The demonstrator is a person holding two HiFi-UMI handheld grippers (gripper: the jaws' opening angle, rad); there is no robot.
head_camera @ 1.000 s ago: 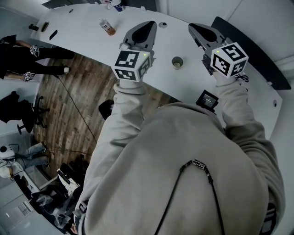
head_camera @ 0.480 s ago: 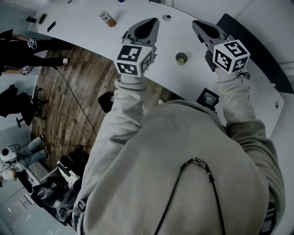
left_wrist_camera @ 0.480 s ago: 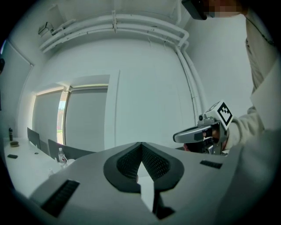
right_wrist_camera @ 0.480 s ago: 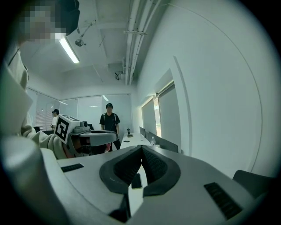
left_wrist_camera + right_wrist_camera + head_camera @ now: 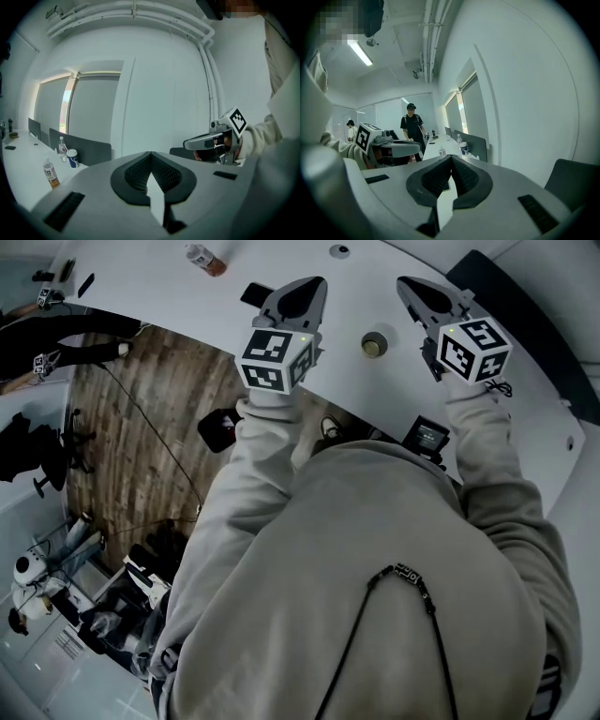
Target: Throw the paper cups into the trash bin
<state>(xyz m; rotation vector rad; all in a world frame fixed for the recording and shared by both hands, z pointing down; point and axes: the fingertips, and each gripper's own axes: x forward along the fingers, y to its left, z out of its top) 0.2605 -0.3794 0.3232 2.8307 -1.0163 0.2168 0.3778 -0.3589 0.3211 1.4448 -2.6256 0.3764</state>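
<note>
1. Paper cup (image 5: 375, 344), small and open-topped, not yet picked up: grey left gripper (image 5: 309, 287) and grey right gripper (image 5: 412, 289) both with jaws pressed together, empty.
2. Standing upright on the long white table (image 5: 361, 292), between the grippers, touched by neither.
3. Step in hand, seemingly: approach.
4. Next: spreading one pair of jaws, lowering around the cup wall, closing lightly; trash bin not made out.
</note>
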